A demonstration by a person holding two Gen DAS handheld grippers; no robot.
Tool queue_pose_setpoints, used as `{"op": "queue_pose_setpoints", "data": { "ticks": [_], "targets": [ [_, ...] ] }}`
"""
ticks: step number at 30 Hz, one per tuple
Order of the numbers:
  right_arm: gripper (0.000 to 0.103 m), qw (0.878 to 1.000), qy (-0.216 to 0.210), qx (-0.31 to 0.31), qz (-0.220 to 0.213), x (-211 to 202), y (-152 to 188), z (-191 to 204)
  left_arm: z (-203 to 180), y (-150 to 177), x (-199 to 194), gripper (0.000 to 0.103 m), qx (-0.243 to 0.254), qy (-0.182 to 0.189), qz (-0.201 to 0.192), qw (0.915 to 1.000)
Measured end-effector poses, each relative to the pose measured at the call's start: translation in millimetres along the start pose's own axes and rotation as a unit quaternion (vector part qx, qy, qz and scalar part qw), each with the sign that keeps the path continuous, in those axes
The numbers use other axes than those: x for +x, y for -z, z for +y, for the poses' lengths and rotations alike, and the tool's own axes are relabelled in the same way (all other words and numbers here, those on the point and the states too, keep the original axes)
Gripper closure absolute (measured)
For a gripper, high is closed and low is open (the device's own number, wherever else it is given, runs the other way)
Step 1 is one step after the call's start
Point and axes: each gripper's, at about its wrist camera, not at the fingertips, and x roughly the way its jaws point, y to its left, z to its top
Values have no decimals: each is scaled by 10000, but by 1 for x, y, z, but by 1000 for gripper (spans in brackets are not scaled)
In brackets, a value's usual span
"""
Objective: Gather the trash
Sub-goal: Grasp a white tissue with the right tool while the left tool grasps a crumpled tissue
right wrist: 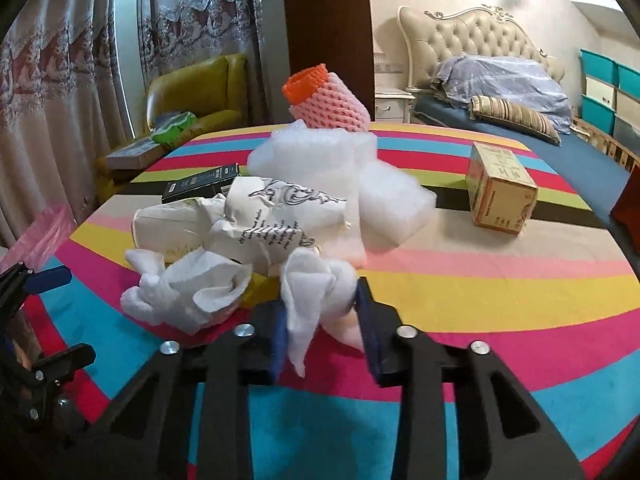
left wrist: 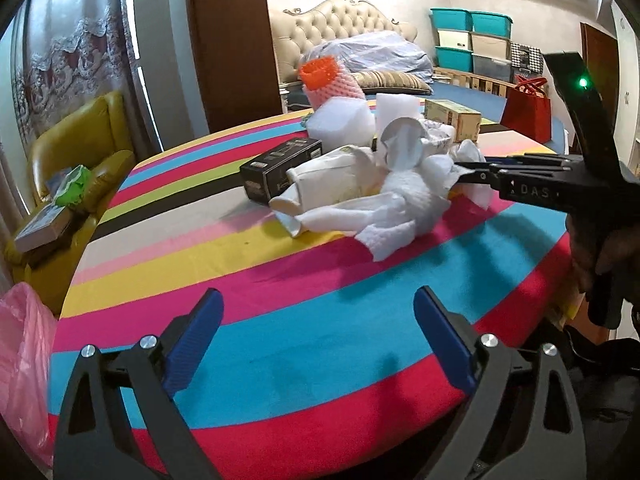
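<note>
My right gripper (right wrist: 322, 328) is clenched on a soft, crumpled white tissue (right wrist: 310, 300), its blue ridged pads pressing the wad from both sides near the table's front edge. My left gripper (left wrist: 318, 336) hangs released, its blue pads wide apart over bare cloth at the table's front edge, nothing between them.

The round table (left wrist: 280, 340) wears a smooth cloth of bright stripes. Toward its middle lies the trash pile: a second crumpled tissue (right wrist: 188, 292), a creased white paper bag (right wrist: 276, 216) printed with black script, cloudy white bubble wrap (right wrist: 320, 156), and a pink foam net sleeve (right wrist: 332, 104) with an orange rim on top. A glossy black box (right wrist: 200, 184) lies by the pile's left side; a tan cardboard box (right wrist: 500, 192) sits apart toward the right edge.

Only the left wrist view shows my right gripper from the side and, beyond the left edge, a thin pink plastic bag (left wrist: 22, 360) in full; the right wrist view catches only its corner.
</note>
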Motion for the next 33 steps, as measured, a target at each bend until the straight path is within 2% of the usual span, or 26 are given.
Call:
{"op": "queue_pose_setpoints", "data": {
  "ticks": [8,12,14,18,20,21,24,33],
  "targets": [
    [76,9986,129,501,-146,-2,5,-20,-23,-32,17,13,79,515,-151,9985],
    [76,9981,120,587,-165,-1,6,-22,-38,-48,37,31,124,795,-137,9967],
    [76,9975,94,679,-191,-2,6,-25,-47,-53,52,34,204,920,-48,9955],
    [76,9960,-23,861,-230,-4,9,-30,-60,-57,69,43,416,867,195,9952],
    [76,9959,-52,876,-236,-5,9,-31,-60,-58,77,54,391,716,376,9960],
    [76,9958,-57,876,-244,-5,9,-31,-58,-57,80,63,330,746,454,9956],
    [76,9958,-83,874,-244,-5,10,-32,-48,-53,78,67,105,983,396,9943],
    [76,9956,-13,869,-356,-8,11,-32,-49,-30,46,67,54,702,-238,9972]
  ]
}}
